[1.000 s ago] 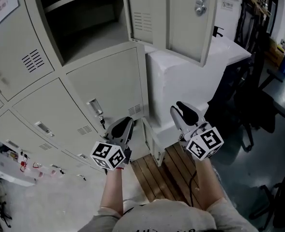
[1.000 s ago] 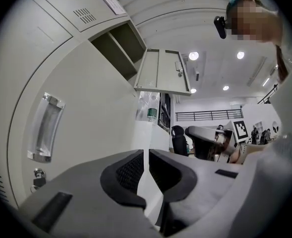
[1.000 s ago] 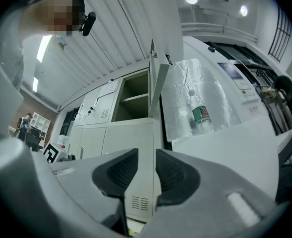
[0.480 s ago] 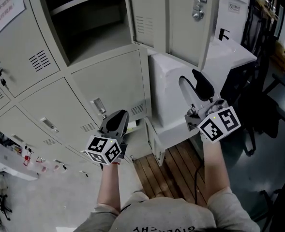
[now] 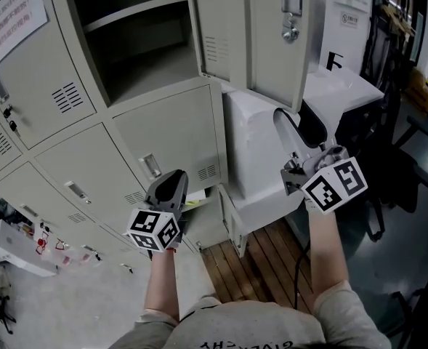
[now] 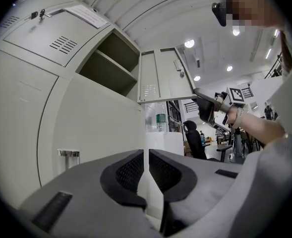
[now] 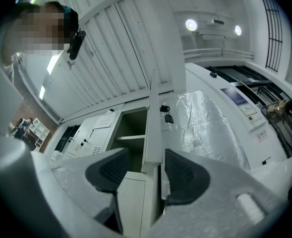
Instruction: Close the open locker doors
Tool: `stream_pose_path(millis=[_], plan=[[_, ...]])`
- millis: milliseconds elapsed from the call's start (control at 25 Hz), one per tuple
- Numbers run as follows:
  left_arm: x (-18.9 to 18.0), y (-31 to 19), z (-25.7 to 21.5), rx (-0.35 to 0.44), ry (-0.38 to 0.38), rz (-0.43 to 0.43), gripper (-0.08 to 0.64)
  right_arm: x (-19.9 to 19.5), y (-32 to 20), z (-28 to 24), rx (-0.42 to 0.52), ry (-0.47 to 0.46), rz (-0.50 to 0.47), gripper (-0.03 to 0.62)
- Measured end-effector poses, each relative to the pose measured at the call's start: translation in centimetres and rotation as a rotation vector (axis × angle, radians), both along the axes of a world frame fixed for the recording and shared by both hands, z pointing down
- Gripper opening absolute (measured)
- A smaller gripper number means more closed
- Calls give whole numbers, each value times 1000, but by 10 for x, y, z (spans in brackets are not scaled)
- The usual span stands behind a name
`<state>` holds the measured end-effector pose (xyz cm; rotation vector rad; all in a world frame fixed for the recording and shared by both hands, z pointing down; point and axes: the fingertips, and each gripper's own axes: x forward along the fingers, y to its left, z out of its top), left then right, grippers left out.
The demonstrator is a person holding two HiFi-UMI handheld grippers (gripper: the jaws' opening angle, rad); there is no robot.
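Head view: locker door (image 5: 250,35) stands open, one shelf (image 5: 134,13) inside compartment (image 5: 155,60).

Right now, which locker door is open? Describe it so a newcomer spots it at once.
Start at the bank of pale grey lockers filling the left of the head view. Its top right compartment gapes dark with a shelf inside, and the door hangs out over the white cabinet. Unlike its shut neighbours, it stands edge-out with keys dangling.
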<state>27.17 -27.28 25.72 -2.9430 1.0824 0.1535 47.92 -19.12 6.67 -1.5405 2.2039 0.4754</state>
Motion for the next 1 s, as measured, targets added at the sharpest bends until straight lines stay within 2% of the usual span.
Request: stream_pose_path(millis=[480, 760, 1000], plan=[[-23, 4, 2, 13, -30, -54, 29, -33, 15, -12, 28, 31, -45, 201], [-49, 3, 0, 13, -15, -98, 29, -65, 17, -11, 52, 93, -59, 201], [-67, 0, -2, 14, -8, -132, 29, -98, 19, -7, 82, 183, -71, 201]])
